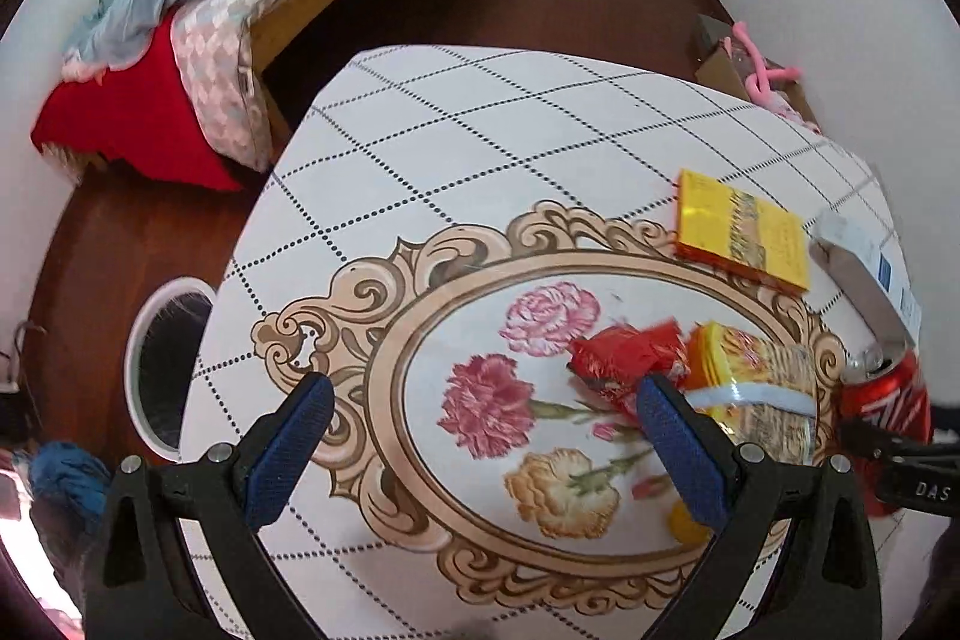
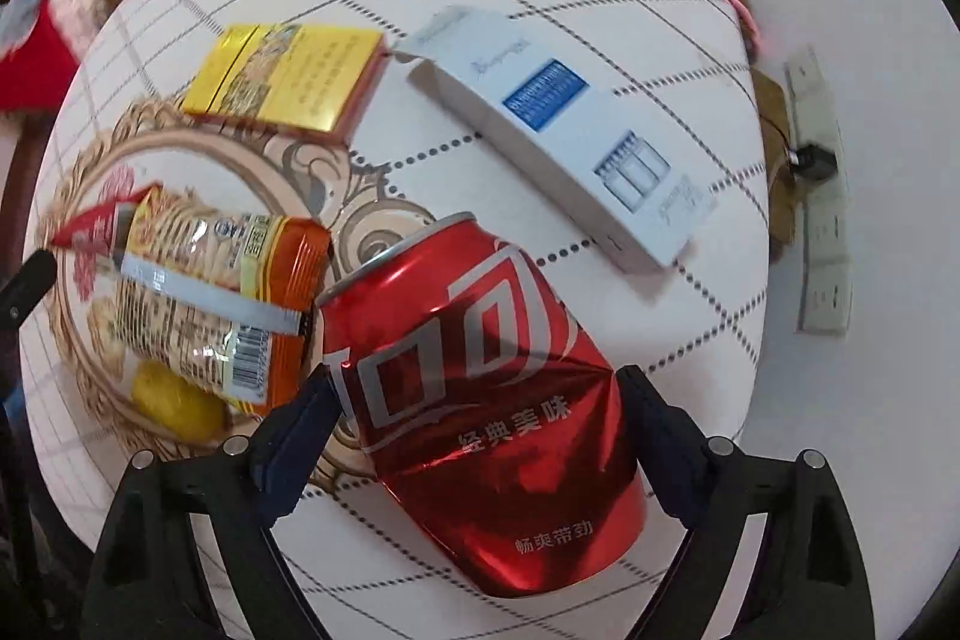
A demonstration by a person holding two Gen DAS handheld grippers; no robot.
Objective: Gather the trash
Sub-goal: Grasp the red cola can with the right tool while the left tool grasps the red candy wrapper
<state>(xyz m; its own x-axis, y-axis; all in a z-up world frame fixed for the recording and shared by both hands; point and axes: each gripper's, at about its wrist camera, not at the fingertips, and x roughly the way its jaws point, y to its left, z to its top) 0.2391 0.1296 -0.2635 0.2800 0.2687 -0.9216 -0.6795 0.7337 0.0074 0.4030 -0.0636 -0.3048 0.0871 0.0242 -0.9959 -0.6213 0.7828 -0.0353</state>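
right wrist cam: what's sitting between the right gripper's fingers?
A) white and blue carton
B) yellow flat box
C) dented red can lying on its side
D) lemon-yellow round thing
C: the dented red can lies on its side on the table between the fingers of the right gripper; the yellow box and white carton lie farther off.

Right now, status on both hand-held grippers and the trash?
Right hand-held gripper open, straddling dented red can, not clamped. Left hand-held gripper open, empty, beside red wrapper. Snack bag crowds the can's left side.
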